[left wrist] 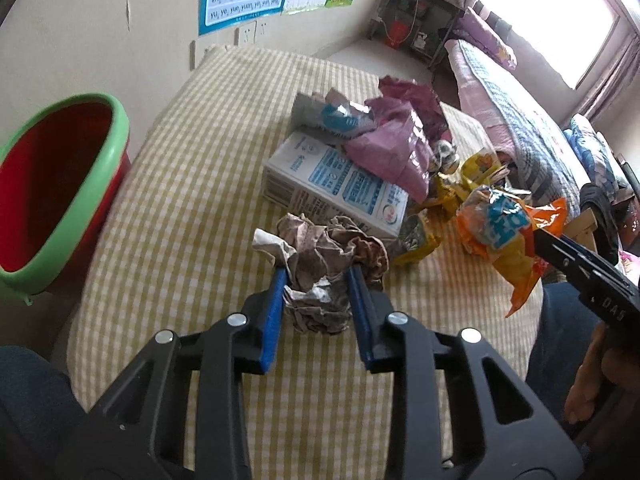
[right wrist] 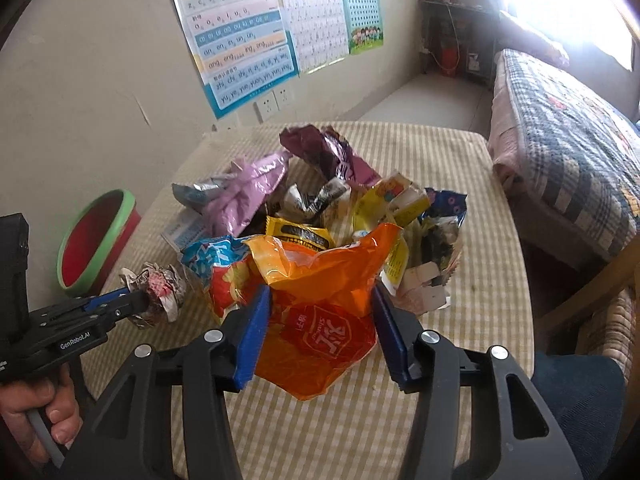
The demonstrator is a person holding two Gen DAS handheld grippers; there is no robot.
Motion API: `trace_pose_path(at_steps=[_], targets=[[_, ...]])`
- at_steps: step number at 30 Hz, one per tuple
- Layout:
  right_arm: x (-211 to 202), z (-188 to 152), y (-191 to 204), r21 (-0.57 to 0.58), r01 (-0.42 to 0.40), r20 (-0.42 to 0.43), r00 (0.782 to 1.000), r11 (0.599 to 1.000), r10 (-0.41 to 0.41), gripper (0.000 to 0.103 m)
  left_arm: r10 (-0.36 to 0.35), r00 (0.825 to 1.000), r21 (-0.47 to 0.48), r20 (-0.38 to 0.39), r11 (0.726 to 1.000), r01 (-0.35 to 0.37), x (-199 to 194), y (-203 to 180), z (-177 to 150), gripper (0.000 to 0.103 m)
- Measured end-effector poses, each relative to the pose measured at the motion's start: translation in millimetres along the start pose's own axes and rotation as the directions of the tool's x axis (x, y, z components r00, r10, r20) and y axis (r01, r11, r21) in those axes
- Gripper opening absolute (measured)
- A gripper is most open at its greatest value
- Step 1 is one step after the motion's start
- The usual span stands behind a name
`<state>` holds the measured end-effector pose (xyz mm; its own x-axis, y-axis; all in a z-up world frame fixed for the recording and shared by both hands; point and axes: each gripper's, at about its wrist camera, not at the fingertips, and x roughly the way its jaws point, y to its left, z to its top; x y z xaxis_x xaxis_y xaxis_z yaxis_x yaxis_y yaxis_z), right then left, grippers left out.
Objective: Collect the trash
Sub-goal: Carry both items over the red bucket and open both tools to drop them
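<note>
A pile of trash lies on the checked tabletop. My left gripper is shut on a crumpled brown-and-white paper ball, which also shows in the right wrist view. My right gripper is shut on an orange snack bag, seen at the right in the left wrist view. A white-and-blue carton, pink wrapper, purple wrapper and yellow wrappers lie behind. A red bin with a green rim stands left of the table.
A bed with a plaid quilt stands to the right. Posters hang on the wall behind the table. A dark shelf stands in the far corner. My knees are at the table's near edge.
</note>
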<state>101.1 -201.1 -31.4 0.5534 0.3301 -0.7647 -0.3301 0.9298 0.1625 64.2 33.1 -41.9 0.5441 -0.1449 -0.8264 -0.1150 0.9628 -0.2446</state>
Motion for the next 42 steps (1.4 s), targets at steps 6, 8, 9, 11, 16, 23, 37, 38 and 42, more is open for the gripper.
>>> trace_pose_path(at_steps=[6,8,9,11,16,23,37,38,42], targets=[[-14,6,10,-0.019,-0.004,0.033,0.999,1.000,0.005,0.050,0.007,0.999,-0.010,0.038,1.000,-0.006,-23,5,2,0.030],[-18,9,14,-0.030,0.000,0.049,0.999,1.000,0.002,0.050,0.014,0.999,-0.018,0.051,1.000,-0.013,-29,9,2,0.030],[-20,10,17,-0.036,0.000,0.056,0.998,0.999,0.002,0.050,0.021,0.998,-0.023,0.060,1.000,-0.019,-34,11,2,0.030],[-21,14,22,-0.046,-0.006,0.063,0.998,0.999,0.009,0.050,0.033,0.996,-0.035,0.078,0.999,-0.030,-43,18,4,0.030],[-23,27,42,-0.084,-0.030,0.082,0.996,0.996,0.037,0.050,0.070,0.991,-0.069,0.113,0.996,-0.063,-59,39,8,0.030],[-18,48,83,-0.144,-0.077,0.107,0.990,0.987,0.092,0.050,0.132,0.979,-0.126,0.158,0.986,-0.112,-82,76,20,0.030],[15,83,187,-0.289,-0.179,0.095,0.972,0.941,0.214,0.050,0.242,0.950,-0.246,0.197,0.950,-0.192,-117,157,33,0.030],[21,85,197,-0.299,-0.189,0.088,0.971,0.936,0.224,0.050,0.250,0.948,-0.256,0.195,0.946,-0.197,-117,164,33,0.030],[42,95,230,-0.323,-0.216,0.065,0.966,0.921,0.250,0.050,0.277,0.943,-0.289,0.184,0.932,-0.217,-116,189,32,0.030]])
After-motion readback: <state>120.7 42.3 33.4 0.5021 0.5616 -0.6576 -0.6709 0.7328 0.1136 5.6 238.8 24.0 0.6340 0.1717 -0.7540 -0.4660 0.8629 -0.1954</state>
